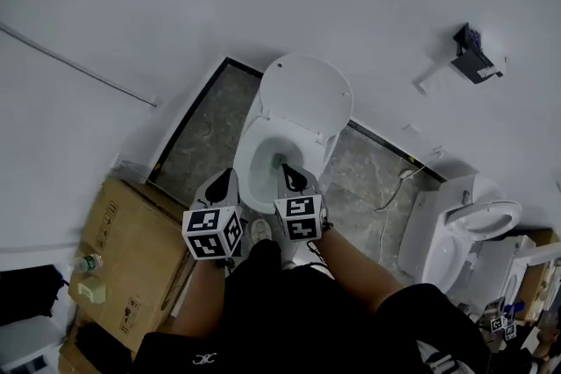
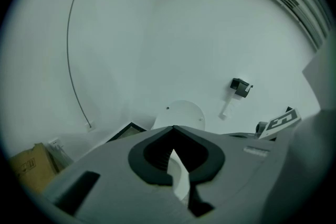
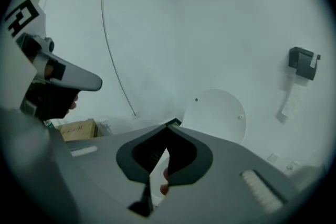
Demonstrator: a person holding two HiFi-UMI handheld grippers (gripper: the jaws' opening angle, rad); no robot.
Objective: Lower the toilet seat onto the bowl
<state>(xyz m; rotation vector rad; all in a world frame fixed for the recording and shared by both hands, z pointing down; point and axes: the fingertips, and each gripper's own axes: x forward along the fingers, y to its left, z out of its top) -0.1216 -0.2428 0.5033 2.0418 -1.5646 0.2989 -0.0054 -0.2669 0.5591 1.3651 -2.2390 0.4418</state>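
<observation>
Both clenched, tips together, nothing held: left gripper (image 2: 172,127), right gripper (image 3: 170,124). Gripper views catch only the toilet seat (image 1: 307,90), upright against the wall at 12 o'clock. Head view adds the bowl (image 1: 252,158) under the tips, cardboard box (image 1: 131,245) at 8, second toilet (image 1: 451,245) at 4, and open floor (image 1: 206,123) either side.

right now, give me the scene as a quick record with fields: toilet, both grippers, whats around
bowl: white, uncovered
lid: raised upright behind the bowl
seat: cannot tell it apart from the lid or the rim
left gripper: jaws together, nothing held, over the bowl's near edge
right gripper: jaws together, nothing held, beside the left one
nearby: cardboard box at left, second toilet at right
</observation>
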